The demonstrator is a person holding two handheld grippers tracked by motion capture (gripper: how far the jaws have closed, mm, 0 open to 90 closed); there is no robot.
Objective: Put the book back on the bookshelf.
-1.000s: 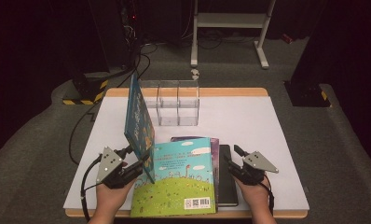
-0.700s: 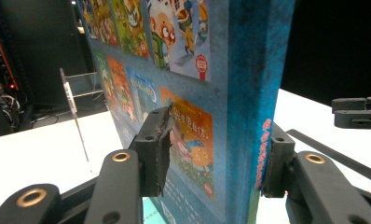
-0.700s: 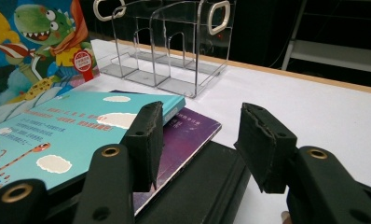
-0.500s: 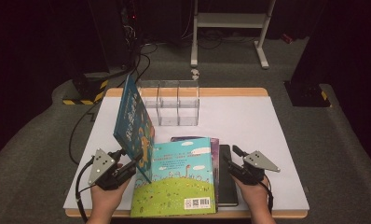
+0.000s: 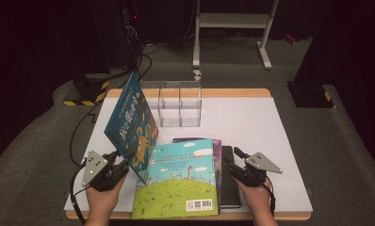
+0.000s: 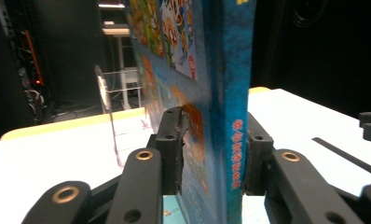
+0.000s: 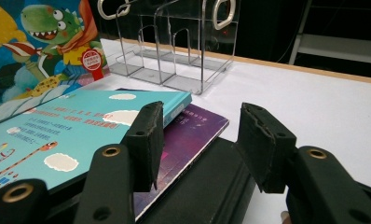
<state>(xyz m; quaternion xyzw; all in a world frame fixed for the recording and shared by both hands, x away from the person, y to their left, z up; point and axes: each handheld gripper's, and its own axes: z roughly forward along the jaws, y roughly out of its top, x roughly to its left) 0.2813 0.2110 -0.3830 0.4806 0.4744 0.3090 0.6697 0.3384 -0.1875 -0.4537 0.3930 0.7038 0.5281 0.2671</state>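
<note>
The white bench [image 5: 270, 122] is the biggest thing here, with a wooden lip along its far and near edges; its right half and far right corner lie bare, and there is bare surface on its left between the books and the left edge.

Next in size is the light-blue and green picture book [image 5: 178, 181], lying flat at the near edge, its bottom edge about flush with the lip. It rests on top of a purple book [image 7: 193, 128], which pokes out at its far and right sides, and just beside that lies a black book [image 5: 228, 179], parallel and close to the right hand.

The dark blue dinosaur book [image 5: 131, 125] stands tilted on its lower edge at the left of the stack, leaning away to the left, its top corner reaching toward the clear acrylic rack [image 5: 178, 103]. That rack stands well apart from the stack, near the far edge, its compartments unfilled.

The left tongs [image 6: 211, 154] have just been closing and now clasp the dinosaur book near its spine, one pad on each cover. The right tongs [image 7: 200, 144] hang partly parted over the black book's edge, gripping nothing, with the purple book's corner seen between the pads.
</note>
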